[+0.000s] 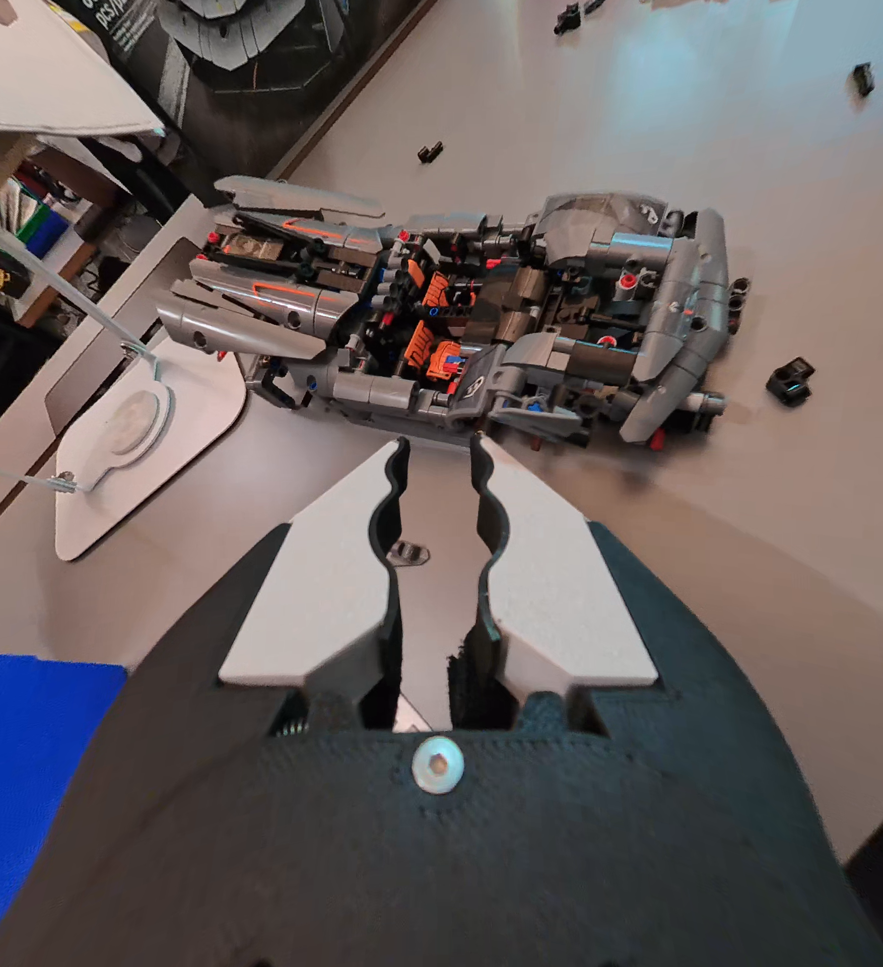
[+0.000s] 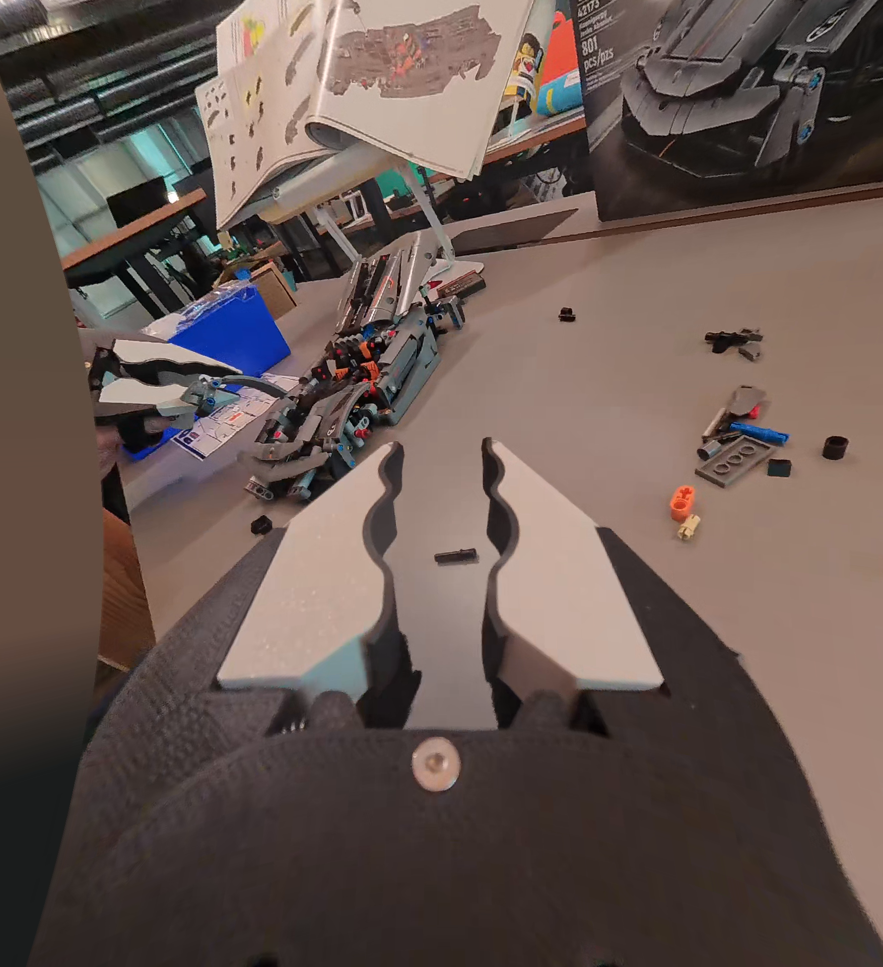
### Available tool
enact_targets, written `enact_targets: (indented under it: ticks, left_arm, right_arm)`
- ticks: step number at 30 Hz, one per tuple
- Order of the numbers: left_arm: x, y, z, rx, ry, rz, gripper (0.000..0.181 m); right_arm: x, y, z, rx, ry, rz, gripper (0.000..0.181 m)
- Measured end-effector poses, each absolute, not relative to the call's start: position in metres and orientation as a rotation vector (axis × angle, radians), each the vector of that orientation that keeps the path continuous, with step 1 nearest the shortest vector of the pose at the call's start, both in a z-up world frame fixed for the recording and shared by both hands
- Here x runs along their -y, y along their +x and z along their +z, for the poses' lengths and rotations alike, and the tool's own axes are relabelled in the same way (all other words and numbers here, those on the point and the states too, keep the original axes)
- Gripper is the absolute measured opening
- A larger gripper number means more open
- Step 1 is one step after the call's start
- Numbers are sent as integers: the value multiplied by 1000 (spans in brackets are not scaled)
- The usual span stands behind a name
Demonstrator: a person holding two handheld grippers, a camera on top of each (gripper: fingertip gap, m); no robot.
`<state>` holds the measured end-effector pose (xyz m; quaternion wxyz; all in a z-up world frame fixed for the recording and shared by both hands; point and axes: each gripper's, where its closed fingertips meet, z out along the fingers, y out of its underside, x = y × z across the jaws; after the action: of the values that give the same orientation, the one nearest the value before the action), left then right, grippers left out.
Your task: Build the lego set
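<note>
1. My left gripper [image 1: 439, 445] is let go. There is a gap between its 2 fingers and nothing is in it.
2. My right gripper [image 2: 442, 445] is let go too, with its 2 fingers apart and nothing held.
3. The gray lego car [image 1: 455, 324] lies on the table [image 1: 638, 523]. It sits just past the tips of my left gripper. It has no roof, so I can see orange bits inside.
4. A small gray piece [image 1: 408, 553] lies on the table. I see it in the gap of my left fingers.
5. A little black pin [image 2: 456, 556] lies flat on the table. I see it in the gap of my right fingers. It does not touch them.
6. To the right of my right gripper is a small heap of loose pieces [image 2: 737, 434]. Near it lie an orange piece [image 2: 682, 502] and a tan piece [image 2: 689, 526], just beside each other.
7. The open book [image 2: 376, 78] sits up high on a white stand [image 1: 151, 434] behind the car.
8. The dark box [image 2: 742, 104] stands at the back of the table.
9. A blue bin [image 2: 230, 329] is on the left, near the car.
</note>
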<state>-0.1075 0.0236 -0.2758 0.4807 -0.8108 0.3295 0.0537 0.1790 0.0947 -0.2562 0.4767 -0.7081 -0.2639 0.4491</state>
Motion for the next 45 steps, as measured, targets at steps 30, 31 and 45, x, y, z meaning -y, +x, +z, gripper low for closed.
enact_targets:
  ticks: [30, 31, 45]
  left_arm:
    - [17, -60, -289, -740, -2126, -77, 34]
    - [18, -59, -290, -724, -2137, -93, 34]
    - [15, -45, -295, -481, -2142, -356, 22]
  right_arm:
    - [-85, 176, -251, 692, -1682, 1116, 31]
    - [-85, 176, -251, 693, -1681, 1117, 31]
    - [-81, 174, -250, 710, -1671, 1125, 31]
